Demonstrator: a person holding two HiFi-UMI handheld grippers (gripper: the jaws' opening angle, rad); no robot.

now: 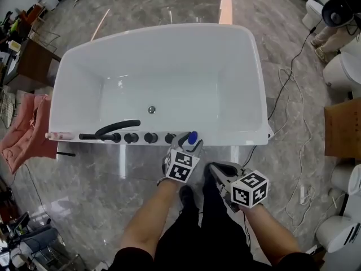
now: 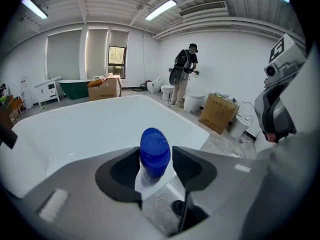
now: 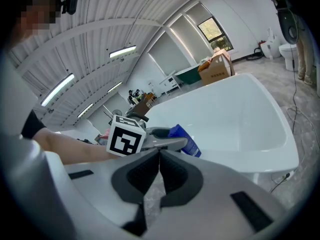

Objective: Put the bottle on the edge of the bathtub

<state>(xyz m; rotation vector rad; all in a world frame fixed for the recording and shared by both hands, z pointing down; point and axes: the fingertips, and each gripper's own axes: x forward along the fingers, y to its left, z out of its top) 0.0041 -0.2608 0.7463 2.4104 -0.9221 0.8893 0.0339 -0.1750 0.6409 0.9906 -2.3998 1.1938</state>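
A white bottle with a blue cap [image 1: 192, 138] stands upright on the near rim of the white bathtub [image 1: 237, 141], right of the black knobs. My left gripper [image 1: 188, 144] reaches over the rim with its jaws on either side of the cap. In the left gripper view the bottle [image 2: 155, 151] sits between the pads with a thin gap on each side, so that gripper [image 2: 156, 160] is open. My right gripper [image 1: 216, 171] hangs below the rim, right of the left one; its pads meet with nothing between them [image 3: 160, 156]. From there the bottle [image 3: 187, 141] shows beyond the left gripper [image 3: 167, 144].
A black faucet [image 1: 115, 130] and several black knobs line the near rim, with a pink object [image 1: 58, 135] at its left end. A pink cloth [image 1: 22, 130] lies left of the tub. Cables [image 1: 287, 95], a cardboard box [image 1: 343, 127] and toilets stand right. A person [image 2: 182, 74] stands far off.
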